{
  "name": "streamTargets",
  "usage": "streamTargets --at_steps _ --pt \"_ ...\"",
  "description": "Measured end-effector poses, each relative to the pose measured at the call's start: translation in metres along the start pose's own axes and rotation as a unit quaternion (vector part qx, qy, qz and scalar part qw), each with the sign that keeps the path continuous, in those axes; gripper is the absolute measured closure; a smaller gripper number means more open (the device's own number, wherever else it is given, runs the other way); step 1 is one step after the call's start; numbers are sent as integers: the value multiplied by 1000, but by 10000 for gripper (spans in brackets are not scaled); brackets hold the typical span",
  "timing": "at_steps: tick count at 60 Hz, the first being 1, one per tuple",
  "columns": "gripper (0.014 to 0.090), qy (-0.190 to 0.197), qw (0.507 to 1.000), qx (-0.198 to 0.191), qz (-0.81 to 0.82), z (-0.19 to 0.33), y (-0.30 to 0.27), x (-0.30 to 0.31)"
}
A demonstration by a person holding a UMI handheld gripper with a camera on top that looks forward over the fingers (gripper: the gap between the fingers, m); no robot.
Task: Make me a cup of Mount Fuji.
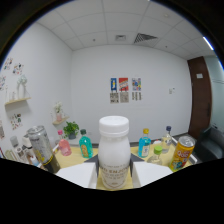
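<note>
Gripping white bottle [114, 152] upright: gripper [114, 176] fingers clenched on both its sides.
Bottle's base hidden; yellow can [182, 152] right of bottle, silver can [40, 145] left.

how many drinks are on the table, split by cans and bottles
Cans: 2, silver can, yellow can
Bottles: 6, white bottle between the gripper fingers, pink bottle, teal bottle, blue bottle, green-capped bottle, dark-capped bottle
Total: 8

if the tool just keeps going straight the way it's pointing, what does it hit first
The white bottle: it already stands between the tool's fingers, apparently gripped, so it leads. Beyond it, the way looks free to the far wall, though depth is unclear.
</note>
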Motion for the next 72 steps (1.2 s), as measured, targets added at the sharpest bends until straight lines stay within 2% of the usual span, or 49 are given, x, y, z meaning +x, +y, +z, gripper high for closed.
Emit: streamTargets --at_steps 10,17,27,35,43,48,57,72 --pt "566 -39 998 43 13 -53 -14 -2" --pt "568 -39 999 36 7 -76 26 14" --pt "569 -32 999 -28 13 -78 139 44" --pt "567 -5 996 -84 -3 -67 233 71" --pt "568 5 993 -112 -39 -58 285 87" --pt "569 9 983 -124 -132 -50 303 95" --pt "569 11 918 -126 -376 -39 314 107" --pt "571 10 740 -78 -668 -27 298 106"
